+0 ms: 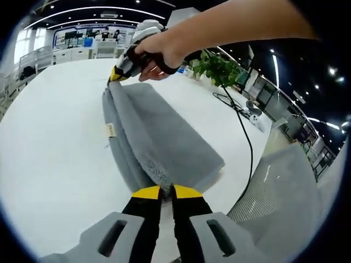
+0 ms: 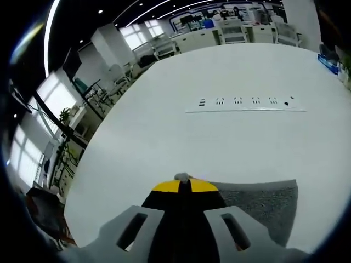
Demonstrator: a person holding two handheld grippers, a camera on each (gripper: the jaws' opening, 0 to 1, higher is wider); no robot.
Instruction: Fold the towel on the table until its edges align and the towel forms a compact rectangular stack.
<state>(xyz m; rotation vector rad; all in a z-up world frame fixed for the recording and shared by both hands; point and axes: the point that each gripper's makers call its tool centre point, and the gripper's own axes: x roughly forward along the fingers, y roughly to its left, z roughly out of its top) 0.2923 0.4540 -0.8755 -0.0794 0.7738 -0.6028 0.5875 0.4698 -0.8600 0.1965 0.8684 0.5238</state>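
the grey towel [image 1: 159, 142] lies on the white counter [image 1: 49, 153] as a long, already doubled strip, stretched between the two grippers and lifted a little at both ends. along its left side in the left gripper view several layers stack up, and a small pale label [image 1: 111, 130] sticks out from that edge. the right side spreads flat to a squared corner near the counter's edge.

the left gripper [image 1: 166, 192] has its yellow-tipped jaws closed together on the near end of the towel, pinching the bunched layers. the right gripper [image 1: 118, 74], held by a person's hand [image 1: 159, 55], grips the far end where the cloth gathers to a narrow point; in the right gripper view its jaws are pressed together with a scrap of towel [image 2: 263, 203] trailing off to the right under them.

as a judgement, the task is partway: at least one lengthwise fold looks done, but the strip is still long and its layers are not squared, so a crosswise fold bringing one end over the other and a tidy of the edges remain.

further out, a white power strip [image 2: 247, 102] lies flat on the counter, a black cable [image 1: 241, 131] runs off the counter edge, and a green plant [image 1: 219, 68] stands beyond it.
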